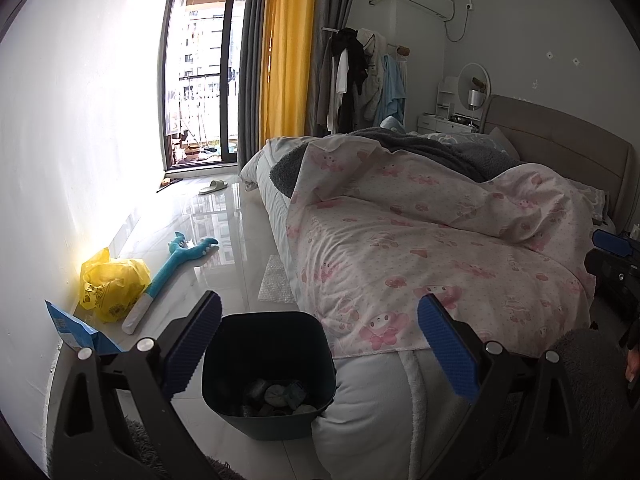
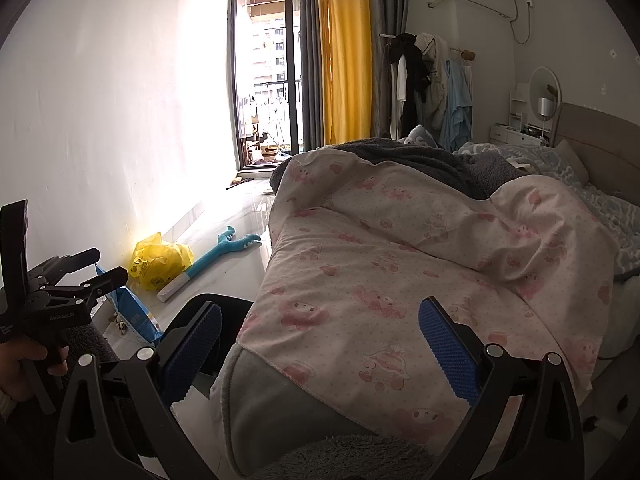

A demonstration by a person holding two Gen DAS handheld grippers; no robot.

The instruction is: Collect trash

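Note:
A dark bin (image 1: pixel 268 360) stands on the floor against the bed's corner, with crumpled grey wads (image 1: pixel 276 396) at its bottom. My left gripper (image 1: pixel 320 344) hovers open just above its rim, holding nothing. By the left wall lie a yellow plastic bag (image 1: pixel 110 284), a blue packet (image 1: pixel 76 328) and a sheet of bubble wrap (image 1: pixel 276 284). My right gripper (image 2: pixel 322 348) is open and empty over the pink quilt (image 2: pixel 400 272). In the right wrist view the bin (image 2: pixel 216 308) is mostly hidden behind the bed corner, and the yellow bag (image 2: pixel 160 260) and blue packet (image 2: pixel 132 308) show.
A blue plush toy with a white handle (image 1: pixel 172 272) lies on the glossy floor. The bed (image 1: pixel 400 240) fills the right side. A slipper (image 1: pixel 214 187) sits near the balcony door (image 1: pixel 200 80). A hand (image 2: pixel 24 360) holds the left gripper at the right wrist view's left edge.

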